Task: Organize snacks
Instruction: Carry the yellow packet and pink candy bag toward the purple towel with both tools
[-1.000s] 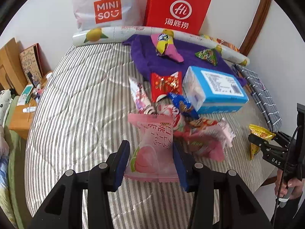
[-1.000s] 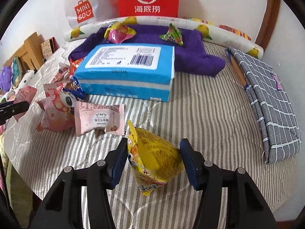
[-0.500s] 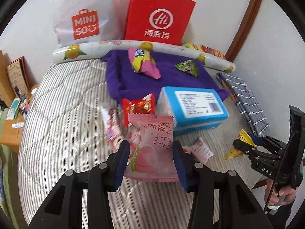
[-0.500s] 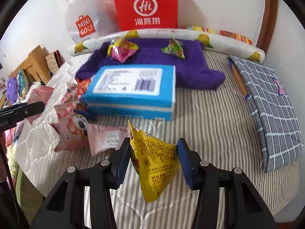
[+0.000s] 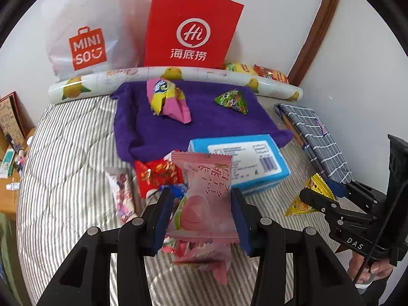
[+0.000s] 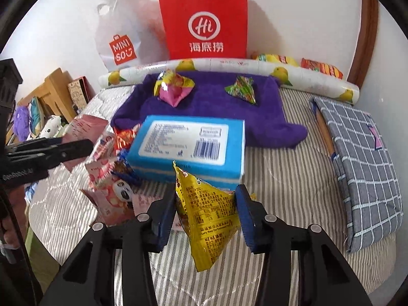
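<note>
Left wrist view shows the left hand-held gripper (image 5: 201, 216) clamping a pink peach packet (image 5: 204, 199) above the bed (image 5: 63, 158); the right hand-held gripper (image 6: 205, 213) grips a yellow pouch (image 6: 206, 216). Beyond, loose snacks (image 5: 158, 173) remain beside the blue box (image 5: 242, 163), while only two packets sit on the purple towel (image 5: 204, 130), so sorting seems barely begun.

purple towel (image 5: 209, 125), grey-striped bedspread (image 5: 74, 153)

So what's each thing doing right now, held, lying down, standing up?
Left gripper: shut on the pink snack packet, lifted off the bed.
Right gripper: shut on the yellow snack packet, also lifted.
Blue box: lying flat on the striped bed.
Purple towel: spread out, two snacks on it.
Red paper bag: upright against the wall.
</note>
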